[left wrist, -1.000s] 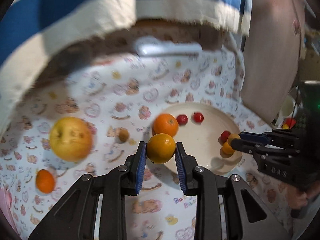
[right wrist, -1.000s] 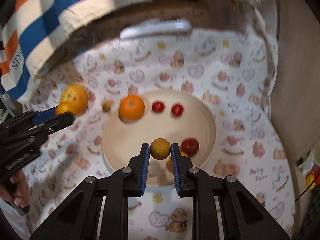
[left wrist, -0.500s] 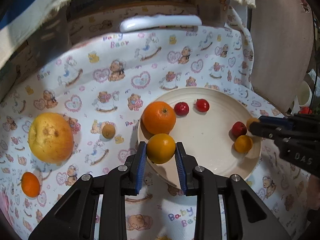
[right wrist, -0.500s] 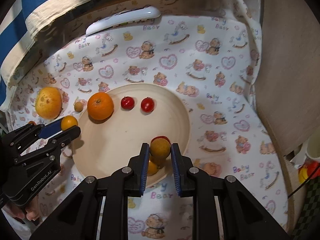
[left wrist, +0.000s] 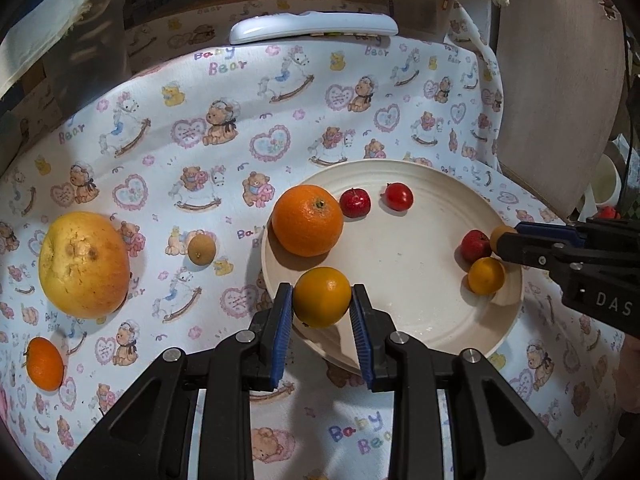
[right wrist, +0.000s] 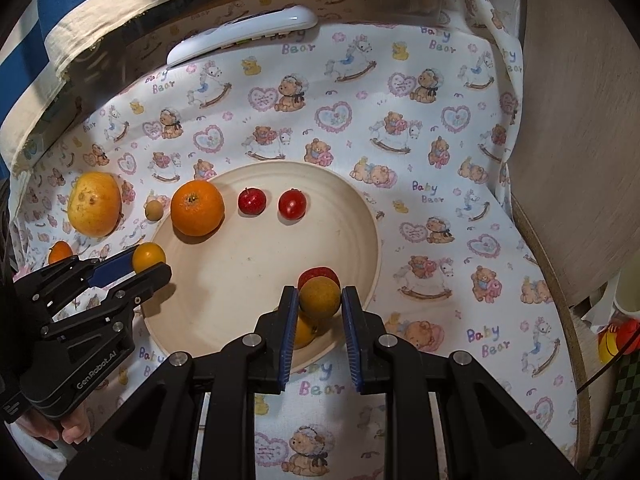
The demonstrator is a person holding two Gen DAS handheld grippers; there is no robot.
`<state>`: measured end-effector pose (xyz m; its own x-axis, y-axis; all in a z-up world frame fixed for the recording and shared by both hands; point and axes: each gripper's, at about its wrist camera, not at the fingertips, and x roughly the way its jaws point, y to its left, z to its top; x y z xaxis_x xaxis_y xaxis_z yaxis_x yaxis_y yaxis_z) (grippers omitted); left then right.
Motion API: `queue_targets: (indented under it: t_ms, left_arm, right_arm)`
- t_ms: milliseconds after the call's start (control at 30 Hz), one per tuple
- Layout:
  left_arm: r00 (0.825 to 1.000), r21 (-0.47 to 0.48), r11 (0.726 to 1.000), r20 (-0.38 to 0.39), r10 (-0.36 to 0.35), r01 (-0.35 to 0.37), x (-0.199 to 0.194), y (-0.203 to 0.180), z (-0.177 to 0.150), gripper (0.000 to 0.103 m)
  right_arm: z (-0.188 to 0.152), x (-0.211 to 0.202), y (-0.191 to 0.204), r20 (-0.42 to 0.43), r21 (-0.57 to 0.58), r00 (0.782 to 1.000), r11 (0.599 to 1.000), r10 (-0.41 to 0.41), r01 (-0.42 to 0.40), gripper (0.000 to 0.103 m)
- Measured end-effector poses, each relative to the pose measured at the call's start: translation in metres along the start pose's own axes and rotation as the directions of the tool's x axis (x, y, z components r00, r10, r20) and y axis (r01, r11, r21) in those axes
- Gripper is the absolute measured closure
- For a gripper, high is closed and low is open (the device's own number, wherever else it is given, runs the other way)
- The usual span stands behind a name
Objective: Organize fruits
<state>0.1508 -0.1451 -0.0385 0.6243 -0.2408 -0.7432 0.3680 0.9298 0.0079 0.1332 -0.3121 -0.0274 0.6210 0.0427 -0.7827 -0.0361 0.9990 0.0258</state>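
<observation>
My left gripper (left wrist: pixel 322 294) is shut on a yellow-orange tangerine (left wrist: pixel 322 300), hanging over the near-left rim of the cream plate (left wrist: pixel 400 280). My right gripper (right wrist: pixel 320 295) is shut on a small brown fruit (right wrist: pixel 320 294) above the plate's (right wrist: pixel 240 280) near-right part. On the plate lie a big orange (left wrist: pixel 307 220), two small red fruits (left wrist: pixel 355 203) (left wrist: pixel 399 196), another red fruit (left wrist: pixel 474 245) and a small orange (left wrist: pixel 486 276). On the cloth to the left lie a large yellow fruit (left wrist: pixel 84 264), a small brown fruit (left wrist: pixel 201 249) and a small tangerine (left wrist: pixel 44 363).
A white remote control (left wrist: pixel 312 28) lies at the far edge of the bear-print cloth. A wooden chair back (left wrist: pixel 560 100) stands at the right. Striped fabric (right wrist: pixel 60 20) hangs at the far left. A hand (right wrist: pixel 68 432) holds the left gripper.
My left gripper has come down with its tangerine, closer to the plate's near rim. The right gripper keeps its brown fruit and has only turned a little.
</observation>
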Motion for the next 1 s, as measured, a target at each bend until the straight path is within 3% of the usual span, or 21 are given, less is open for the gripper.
queue_targets:
  t_ms: [200,267,400,600,700,800,1000]
  left_arm:
    - [1.0,-0.009,1.0,0.012,-0.003,0.003,-0.004,0.003,0.001,0.068]
    - [1.0,-0.003,1.0,0.027,0.012,-0.012,-0.008,0.002,0.001,0.058]
    - [0.999,-0.007,1.0,0.046,0.016,-0.016,-0.016,0.005,0.0,0.051]
    - [0.993,-0.025,0.998,0.106,0.055,-0.053,-0.039,0.017,-0.002,0.037]
    - [0.983,-0.044,0.995,0.157,0.092,-0.086,-0.056,0.029,-0.002,0.037]
    - [0.973,-0.066,0.993,0.204,0.105,-0.093,-0.076,0.042,-0.004,0.036]
    - [0.917,-0.078,0.985,0.359,0.173,-0.156,-0.128,0.06,-0.017,0.016]
  right_arm:
    - [0.001,-0.002,-0.001,0.007,0.001,1.0,1.0,0.005,-0.005,0.08]
    - [0.001,-0.002,-0.003,0.005,0.004,1.0,1.0,0.016,-0.016,0.079]
    - [0.001,-0.007,-0.002,0.027,0.004,0.999,1.0,0.031,-0.031,0.061]
    - [0.003,-0.016,0.0,0.077,0.007,0.996,0.999,0.045,-0.045,0.056]
    - [0.002,-0.023,0.002,0.124,0.008,0.989,0.997,0.078,-0.08,0.051]
    - [0.0,-0.032,0.01,0.195,-0.018,0.979,0.998,0.061,-0.059,0.046]
    - [-0.002,-0.042,0.015,0.283,-0.026,0.957,0.998,0.069,-0.064,0.03]
